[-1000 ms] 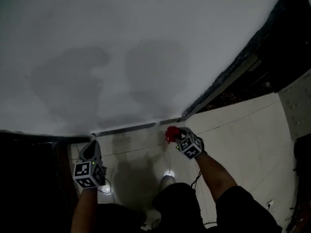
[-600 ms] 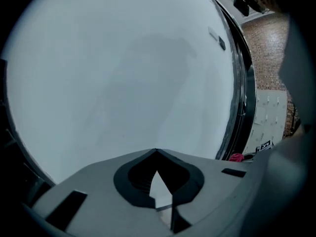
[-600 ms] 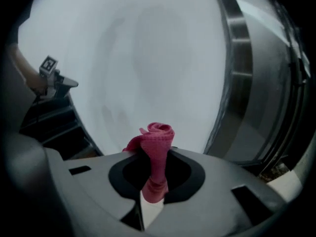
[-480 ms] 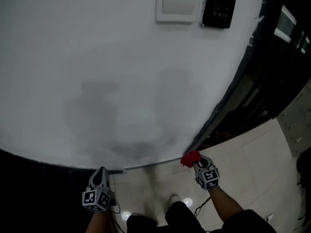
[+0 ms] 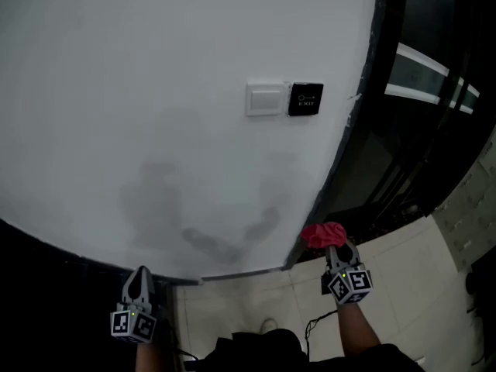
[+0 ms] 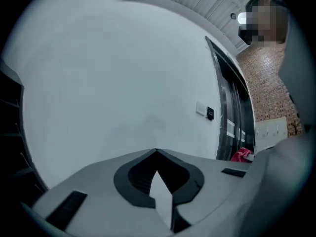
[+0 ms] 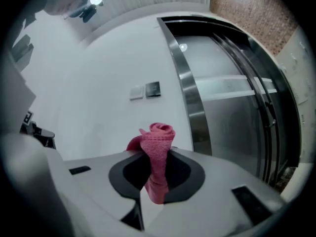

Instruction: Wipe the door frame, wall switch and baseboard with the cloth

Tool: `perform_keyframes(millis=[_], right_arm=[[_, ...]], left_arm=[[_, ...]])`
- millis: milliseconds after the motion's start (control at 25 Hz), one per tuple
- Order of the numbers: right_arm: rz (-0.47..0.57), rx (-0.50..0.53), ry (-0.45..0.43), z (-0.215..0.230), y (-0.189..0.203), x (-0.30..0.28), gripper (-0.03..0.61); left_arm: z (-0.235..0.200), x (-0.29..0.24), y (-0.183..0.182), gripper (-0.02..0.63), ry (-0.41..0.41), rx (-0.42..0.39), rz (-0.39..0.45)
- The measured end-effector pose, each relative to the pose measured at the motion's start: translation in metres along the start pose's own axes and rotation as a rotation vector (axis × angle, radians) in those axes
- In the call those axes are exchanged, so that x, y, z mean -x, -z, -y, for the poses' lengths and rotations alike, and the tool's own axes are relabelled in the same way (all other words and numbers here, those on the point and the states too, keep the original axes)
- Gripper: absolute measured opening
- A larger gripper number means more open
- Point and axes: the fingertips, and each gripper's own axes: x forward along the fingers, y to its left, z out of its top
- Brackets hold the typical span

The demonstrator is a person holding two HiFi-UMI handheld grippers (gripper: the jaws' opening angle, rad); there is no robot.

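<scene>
A red cloth (image 5: 323, 234) is bunched in my right gripper (image 5: 332, 246), which is shut on it low beside the dark metal door frame (image 5: 364, 91). In the right gripper view the cloth (image 7: 157, 143) sticks up between the jaws, with the steel frame (image 7: 185, 93) just ahead on the right. The white wall switch (image 5: 265, 99) and a black exit button (image 5: 305, 98) sit on the wall well above it. The switch (image 7: 136, 92) also shows far off in the right gripper view. A grey baseboard (image 5: 232, 273) runs along the foot of the wall. My left gripper (image 5: 141, 276) hangs shut and empty at lower left.
The white wall (image 5: 155, 91) fills most of the head view, with grey shadows on it. Glass door panels (image 5: 422, 76) lie right of the frame. Pale floor tiles (image 5: 411, 270) lie below. A dark opening (image 5: 46, 285) borders the wall at lower left.
The head view has tilted up the wall, bringing the switch and exit button down into the frame. My right gripper has moved with the cloth from the baseboard to the door frame's foot.
</scene>
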Motion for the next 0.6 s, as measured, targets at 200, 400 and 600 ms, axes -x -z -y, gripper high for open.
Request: perform_keyframes(millis=[200,400,600], right_arm=[[0.049,-0.026,0.040,-0.041,-0.019,0.072,0.049],[0.057,-0.038,0.053,-0.066,-0.022,0.111,0.049],[0.087,-0.046,-0.046,-0.074,-0.040,0.133,0.049]], left_arm=[[-0.012,0.071,-0.024,-0.006,0.012,-0.095,0.018],[-0.006,0.114,-0.032,-0.006,0.009,-0.079,0.050],[0.010,0.155,-0.045,-0.006,-0.036,-0.066,0.092]])
